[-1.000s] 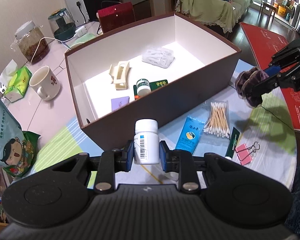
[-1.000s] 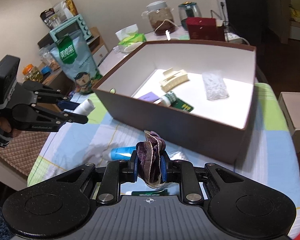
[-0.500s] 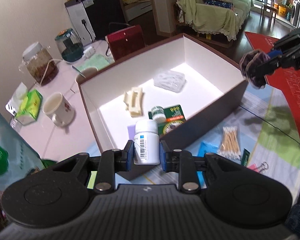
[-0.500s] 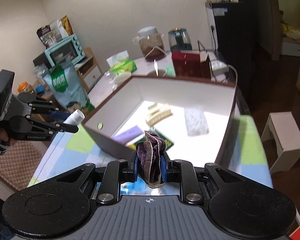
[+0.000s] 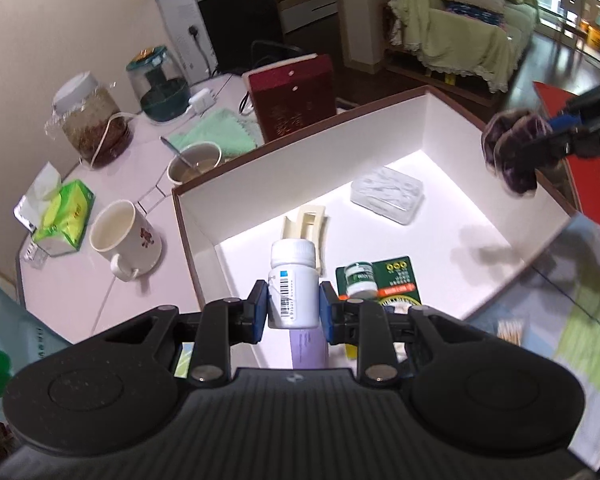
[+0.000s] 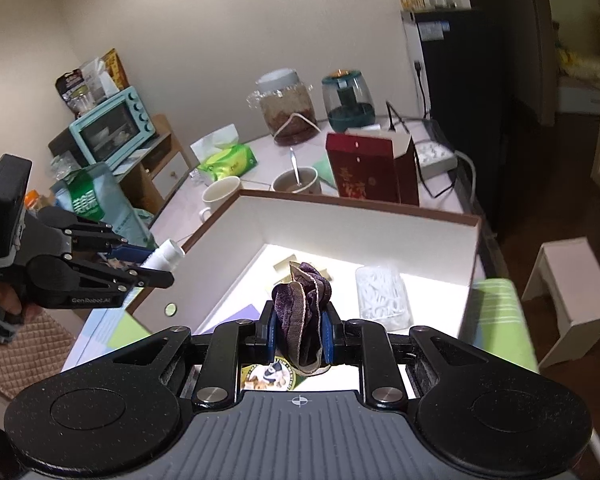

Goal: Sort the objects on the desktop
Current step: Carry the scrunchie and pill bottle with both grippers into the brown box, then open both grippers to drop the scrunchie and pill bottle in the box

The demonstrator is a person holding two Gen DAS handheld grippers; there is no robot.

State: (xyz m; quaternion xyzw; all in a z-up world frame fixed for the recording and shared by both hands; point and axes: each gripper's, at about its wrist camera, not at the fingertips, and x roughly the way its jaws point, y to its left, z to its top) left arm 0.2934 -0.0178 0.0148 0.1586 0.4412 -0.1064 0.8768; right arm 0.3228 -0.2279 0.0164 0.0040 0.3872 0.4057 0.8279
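Cluttered pale worktop (image 5: 80, 308) surrounds the brown, white-lined cardboard box (image 5: 284, 184) in the left wrist view, where the left gripper (image 5: 293, 306) has its jaws clamped on a white plastic pill bottle (image 5: 293, 286) above the box's near corner. From the right wrist view, the right gripper (image 6: 299, 338) has its jaws clamped on a purple fabric scrunchie (image 6: 303, 320) over the box interior. Judging by this, both items are mid-delivery; next comes lowering and releasing clear of the things already inside.

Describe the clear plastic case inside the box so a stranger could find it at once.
Start at the large brown box with white inner walls. On its floor, toward the far corner, lies the clear rectangular plastic case of white sticks. Unlike the cream hair claw clip and green-capped small bottle nearby, it is see-through.
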